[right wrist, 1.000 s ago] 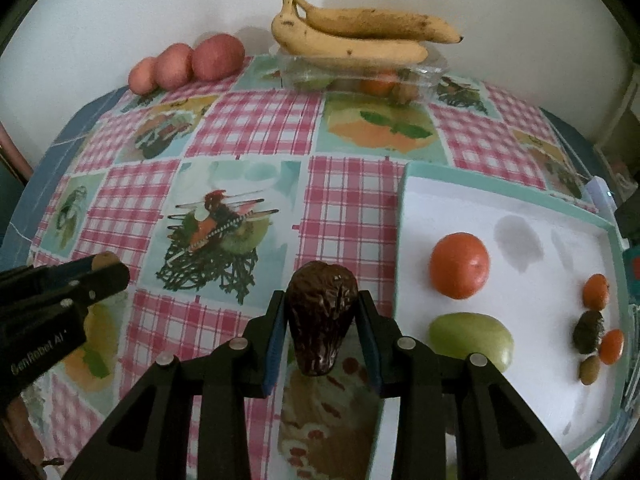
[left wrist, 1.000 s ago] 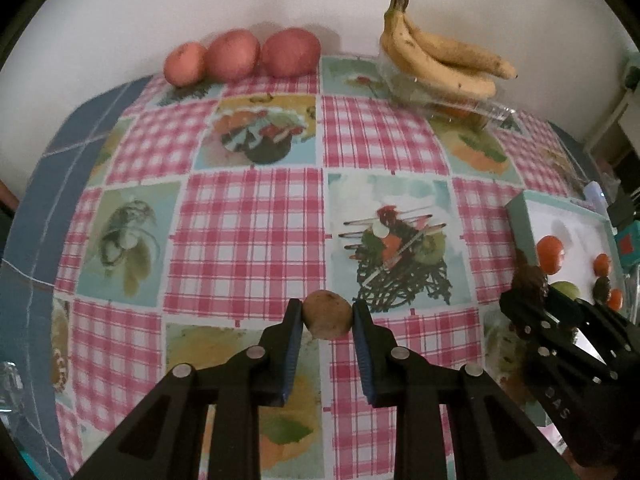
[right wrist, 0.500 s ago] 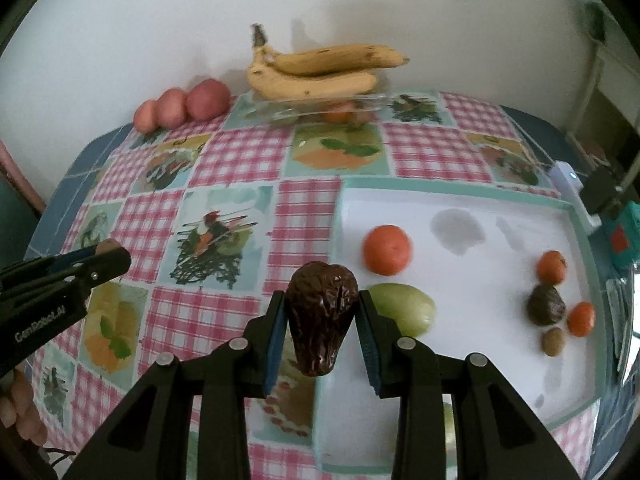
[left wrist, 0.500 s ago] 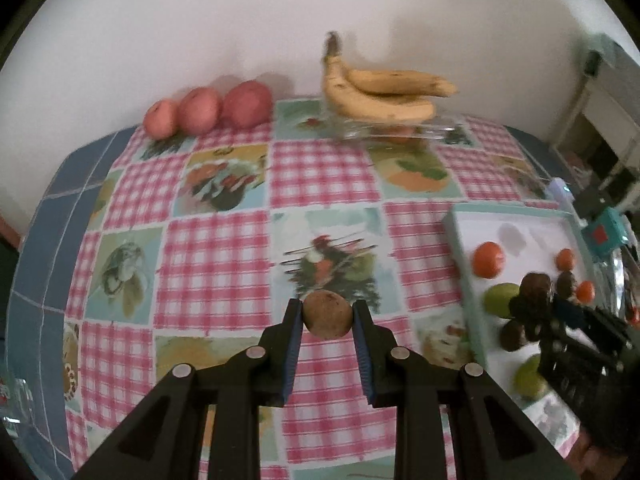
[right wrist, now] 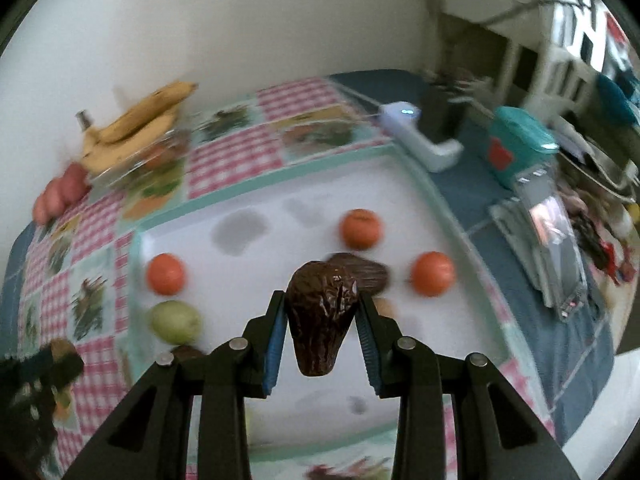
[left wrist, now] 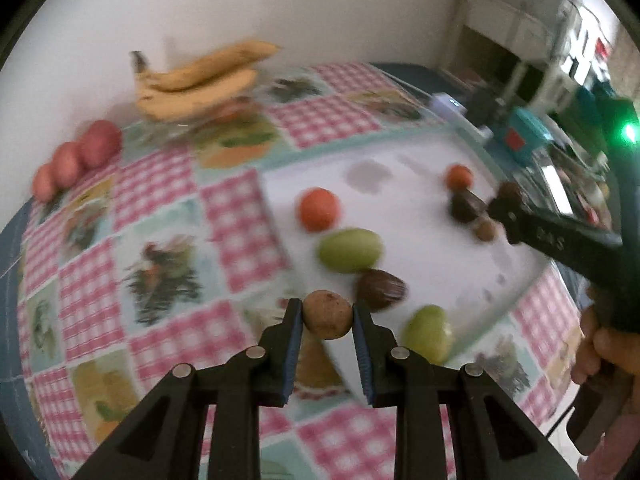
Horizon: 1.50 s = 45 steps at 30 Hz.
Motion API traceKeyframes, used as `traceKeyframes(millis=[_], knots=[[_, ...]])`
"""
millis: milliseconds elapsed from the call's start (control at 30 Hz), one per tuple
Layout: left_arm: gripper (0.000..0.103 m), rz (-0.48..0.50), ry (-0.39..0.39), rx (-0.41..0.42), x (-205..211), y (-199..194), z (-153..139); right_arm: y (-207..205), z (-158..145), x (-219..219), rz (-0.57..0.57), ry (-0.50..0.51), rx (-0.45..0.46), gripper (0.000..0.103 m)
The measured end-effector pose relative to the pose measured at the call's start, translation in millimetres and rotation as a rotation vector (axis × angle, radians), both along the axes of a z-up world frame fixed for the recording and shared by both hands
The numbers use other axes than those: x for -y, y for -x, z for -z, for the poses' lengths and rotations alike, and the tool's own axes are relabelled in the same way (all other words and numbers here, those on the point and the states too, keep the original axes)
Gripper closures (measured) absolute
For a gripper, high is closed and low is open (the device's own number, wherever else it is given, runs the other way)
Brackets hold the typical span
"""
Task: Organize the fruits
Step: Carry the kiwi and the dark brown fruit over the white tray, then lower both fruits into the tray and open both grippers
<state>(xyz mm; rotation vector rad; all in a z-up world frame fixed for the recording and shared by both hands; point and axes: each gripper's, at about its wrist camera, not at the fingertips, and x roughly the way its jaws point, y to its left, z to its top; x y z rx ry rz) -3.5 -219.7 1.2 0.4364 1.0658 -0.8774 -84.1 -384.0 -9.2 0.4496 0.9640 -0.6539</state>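
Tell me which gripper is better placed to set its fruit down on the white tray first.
Right. The right gripper holds its dark wrinkled fruit over the white tray, beside a similar dark fruit. The left gripper, with its small brown fruit, is only at the tray's near edge.

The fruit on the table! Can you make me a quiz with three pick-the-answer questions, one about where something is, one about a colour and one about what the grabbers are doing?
1. Where are the bananas?
A. at the far edge by the wall
B. on the white tray
C. in a gripper

2. What colour is the fruit in the right gripper?
A. bright orange
B. dark brown
C. green

3. What is the left gripper doing?
A. standing open and empty
B. squeezing a banana
C. shut on a small round brown fruit

Answers: 1 A, they lie by the wall, away from the white tray. 2 B, the wrinkled fruit is dark brown. 3 C, both pads press it.
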Motion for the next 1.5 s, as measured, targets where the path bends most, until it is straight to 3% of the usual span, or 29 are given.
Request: traceKeyframes(millis=[267,500,867,1500], knots=[[0.076,0.058,-0.051,-0.029,20,15,23,1,18,2,-0.034,-0.051,-0.035,0.067],[0.076,0.051,-0.11,-0.049,25,14,44,-3,36,-1,-0.063,-0.09,-0.074,0.067],[0.076,0.083,-0.15,-0.034,35,22,59,-8,58,-1,-0.068,-0.127,-0.13,0.067],[0.076,0.101,-0.167,-0.019,43,25,71,-15,61,-4,-0.088,-0.069,-0.138,0.066]])
